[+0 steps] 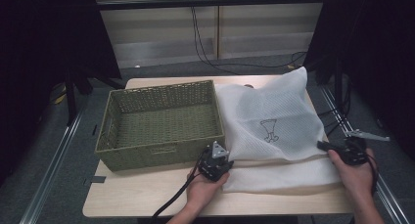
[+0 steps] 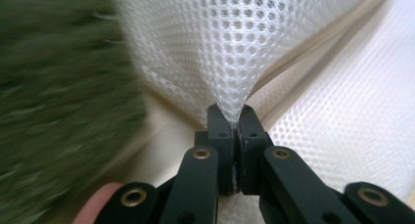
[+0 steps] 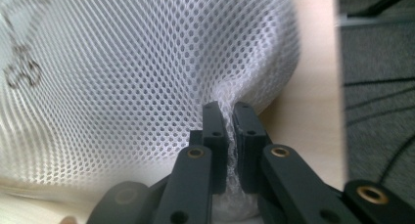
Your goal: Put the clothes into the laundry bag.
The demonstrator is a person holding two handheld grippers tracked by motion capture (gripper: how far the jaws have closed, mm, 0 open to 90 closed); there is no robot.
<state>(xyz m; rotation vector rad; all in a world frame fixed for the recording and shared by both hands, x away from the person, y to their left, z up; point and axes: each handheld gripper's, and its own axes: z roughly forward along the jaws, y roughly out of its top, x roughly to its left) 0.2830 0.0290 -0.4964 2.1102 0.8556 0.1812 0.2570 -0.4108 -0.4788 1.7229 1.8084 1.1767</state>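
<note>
Jaws of the left gripper (image 2: 234,117) are pressed together on a pinched peak of the white mesh bag (image 2: 230,48), the fabric rising out of the tips in a tight fold toward the top of the left gripper view. Jaws of the right gripper (image 3: 229,117) are likewise clamped on a bunched edge of the same mesh, which gathers between the pads and spreads away to the upper left of the right gripper view.

In the high view the left gripper (image 1: 218,161) sits at lower centre, at the near left corner of the bag, held by the person's left hand (image 1: 204,189) with its cable trailing to the bottom edge. The right gripper (image 1: 348,151) is at the right of the frame, on the bag's near right edge, in the right hand (image 1: 356,175).

The mesh bag (image 1: 271,123) covers the right half of the counter (image 1: 137,194), its far corner lifted toward the upper right, a small dark printed figure (image 1: 269,130) near its middle. Just left of the bag, touching its edge, stands an open green woven basket (image 1: 117,158) in the left centre of the frame. Dark cables (image 1: 205,43) lie on the floor beyond the counter.
</note>
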